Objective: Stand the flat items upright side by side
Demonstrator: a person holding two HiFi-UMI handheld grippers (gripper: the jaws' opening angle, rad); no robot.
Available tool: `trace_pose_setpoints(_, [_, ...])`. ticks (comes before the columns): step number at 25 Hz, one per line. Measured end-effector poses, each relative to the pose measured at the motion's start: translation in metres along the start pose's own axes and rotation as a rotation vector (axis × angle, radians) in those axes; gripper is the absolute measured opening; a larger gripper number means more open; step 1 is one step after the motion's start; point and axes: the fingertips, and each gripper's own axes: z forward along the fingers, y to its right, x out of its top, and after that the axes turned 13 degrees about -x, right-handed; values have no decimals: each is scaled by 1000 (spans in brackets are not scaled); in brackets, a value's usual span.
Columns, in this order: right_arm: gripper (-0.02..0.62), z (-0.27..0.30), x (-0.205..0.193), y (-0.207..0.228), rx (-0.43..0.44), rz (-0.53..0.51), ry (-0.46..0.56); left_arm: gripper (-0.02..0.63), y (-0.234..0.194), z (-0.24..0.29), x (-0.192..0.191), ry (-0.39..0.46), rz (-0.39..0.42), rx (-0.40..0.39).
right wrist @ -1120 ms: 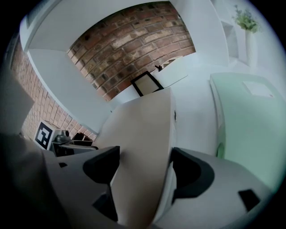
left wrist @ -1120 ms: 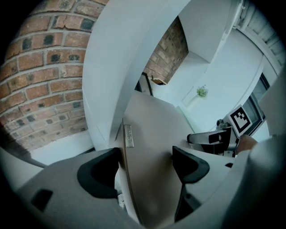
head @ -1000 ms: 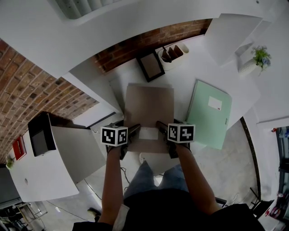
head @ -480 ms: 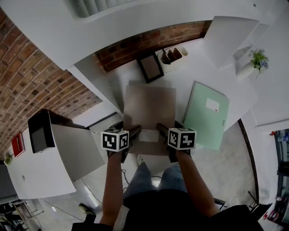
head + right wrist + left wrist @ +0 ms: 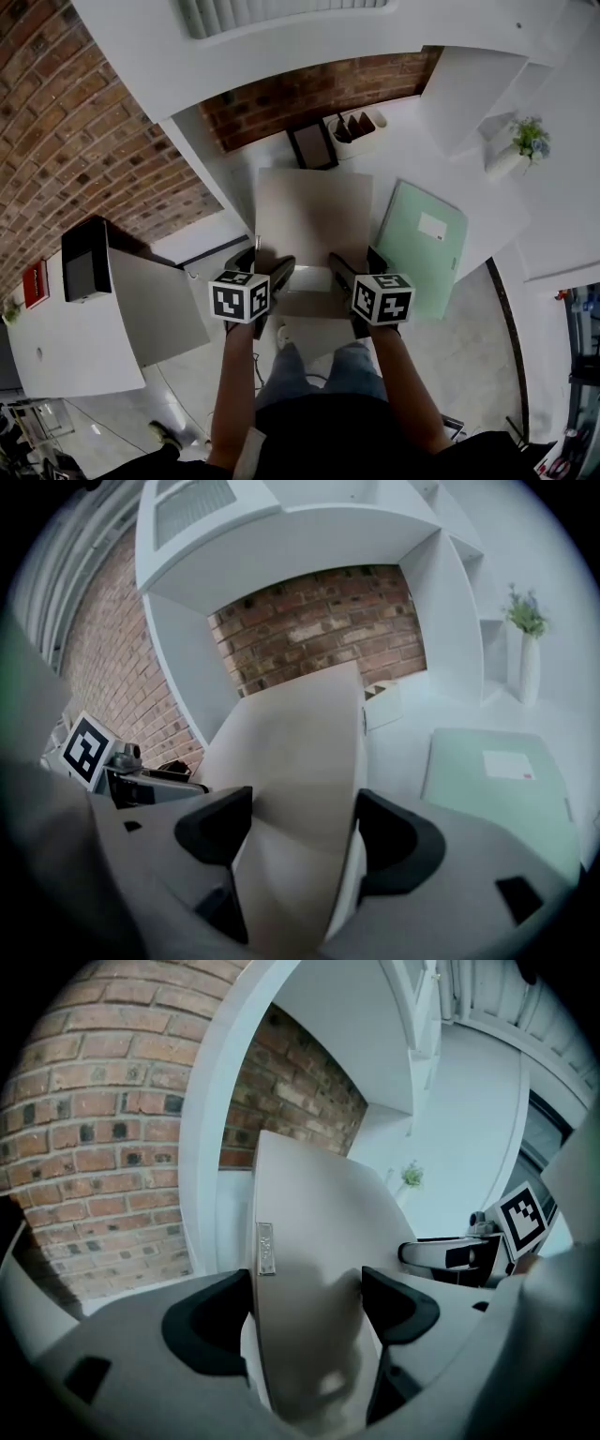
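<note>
Left gripper: clamped on the beige folder, near left corner.
Right gripper: clamped too, near right corner.
Green folder: flat on the desk, just right.

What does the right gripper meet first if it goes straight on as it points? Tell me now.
The beige folder clamped in the right gripper fills that line. Carried along, its far edge would probably reach the white desk near the desk organizer; depth is unclear.
</note>
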Motion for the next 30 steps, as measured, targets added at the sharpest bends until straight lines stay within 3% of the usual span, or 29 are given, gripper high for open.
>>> trace_pose_setpoints(11, [348,-29,46,3,105,-128,274,345,34,-18,31,203,110,108])
trace_pose_setpoints(23, [348,-36,84,12,209,-229,574,347,50,-19,63,435,298,202])
trace_pose_setpoints(30, [347,-25,95,14,222,-282,671,347,43,-11,71,504,371,261])
